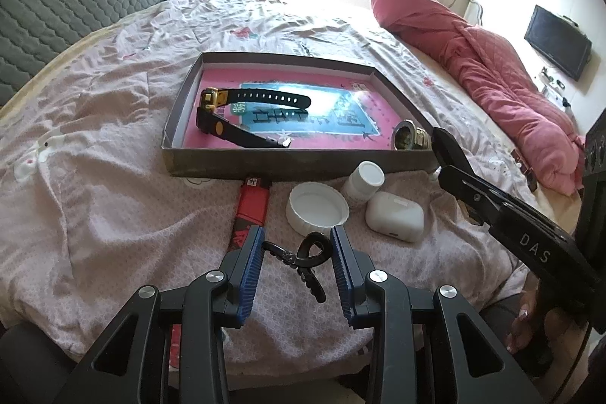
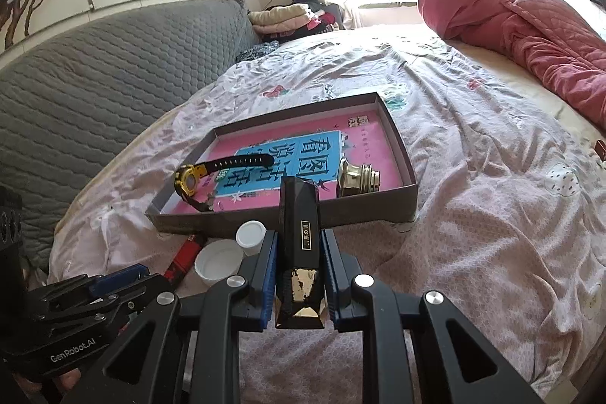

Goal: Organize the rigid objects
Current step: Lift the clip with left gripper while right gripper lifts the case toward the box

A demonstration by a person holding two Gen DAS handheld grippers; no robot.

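Tray [image 1: 288,161] holds 2 so far: watch [image 1: 242,118] at its left, gold fitting [image 2: 358,178] at right. In front of tray, L to R: left gripper [image 1: 295,252] part-open round black clip [image 1: 303,260], not pinching; red lighter [image 1: 252,203], lid [image 1: 316,209], bottle [image 1: 361,182], earbud case [image 1: 395,216] left to do; right gripper [image 2: 297,275] clamped on black-gold case [image 2: 299,233].

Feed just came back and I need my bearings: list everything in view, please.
tray: 1, brown, pink liner, on bed
watch: 1, black-yellow, in tray
gold fitting: 1, in tray
lighter: 1, red, before tray
white lid: 1, on bed
white bottle: 1, beside lid
earbud case: 1, white
black clip: 1, between open left gripper fingers
black-gold bar: 1, clamped in right gripper
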